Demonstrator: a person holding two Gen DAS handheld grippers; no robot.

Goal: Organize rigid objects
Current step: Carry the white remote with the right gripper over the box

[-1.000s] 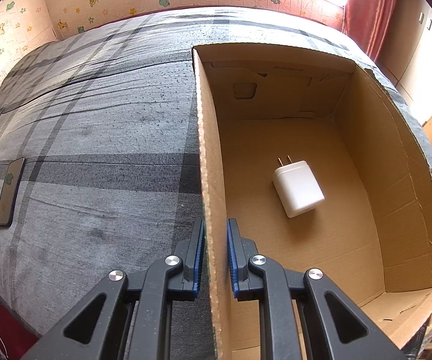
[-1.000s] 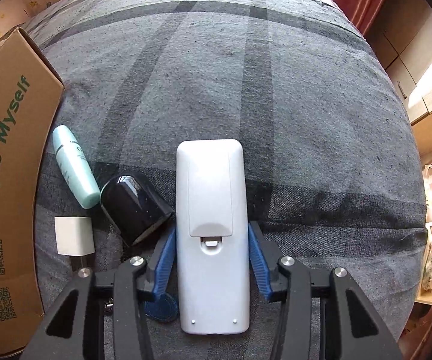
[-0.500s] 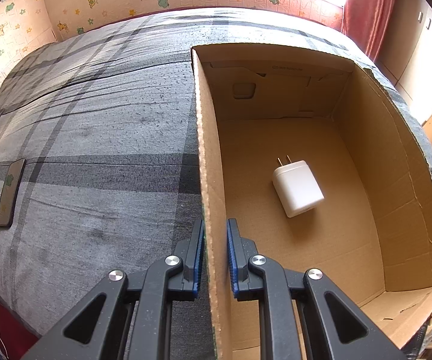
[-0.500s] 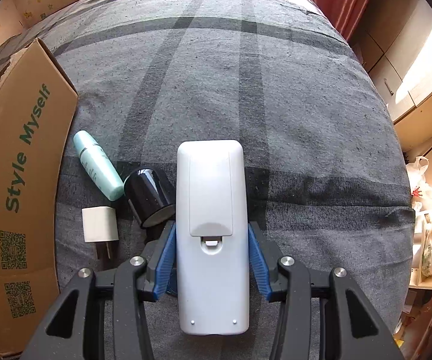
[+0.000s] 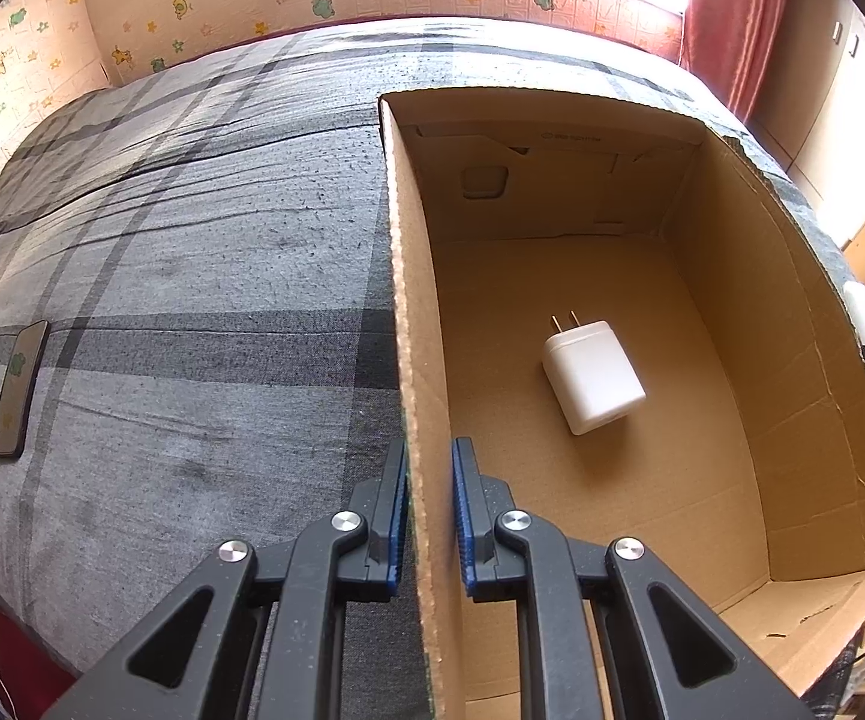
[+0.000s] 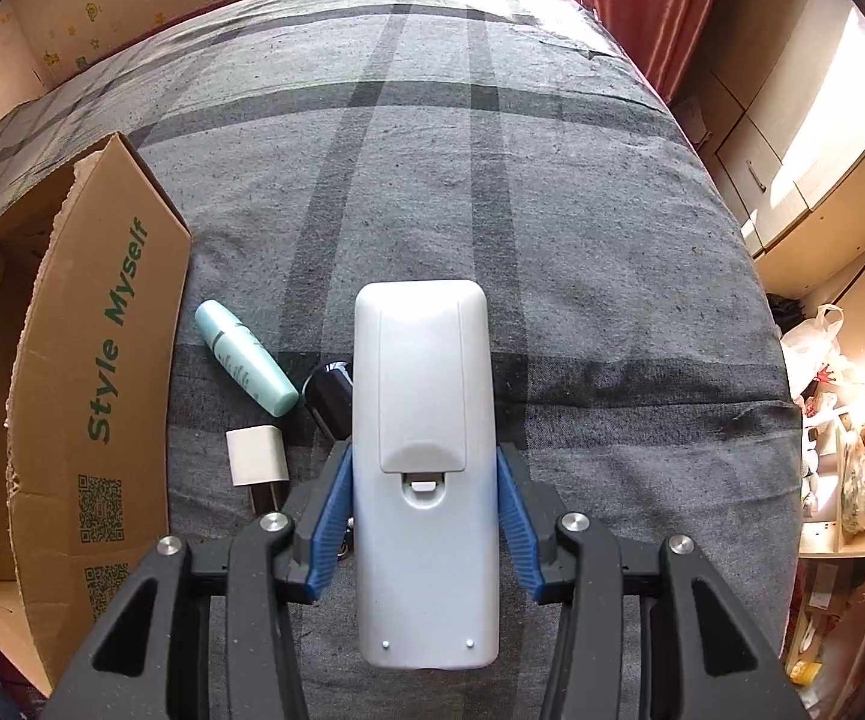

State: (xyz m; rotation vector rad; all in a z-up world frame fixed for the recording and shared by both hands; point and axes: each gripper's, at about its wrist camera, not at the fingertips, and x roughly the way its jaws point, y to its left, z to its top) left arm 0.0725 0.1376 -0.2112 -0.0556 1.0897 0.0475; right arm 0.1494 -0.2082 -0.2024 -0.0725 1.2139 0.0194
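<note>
Left gripper (image 5: 428,516): ribbed blue pads clamp corrugated wall of cardboard box (image 5: 780,360)
Right gripper (image 6: 423,501): closed on smooth white remote (image 6: 423,450)
Hidden: remote covers part of black cap (image 6: 327,396)

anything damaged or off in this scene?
Minor only: the cardboard box has a ragged, torn top edge on its right wall. The remote sits back-side up in the right gripper, battery cover showing. Nothing spilled.
</note>
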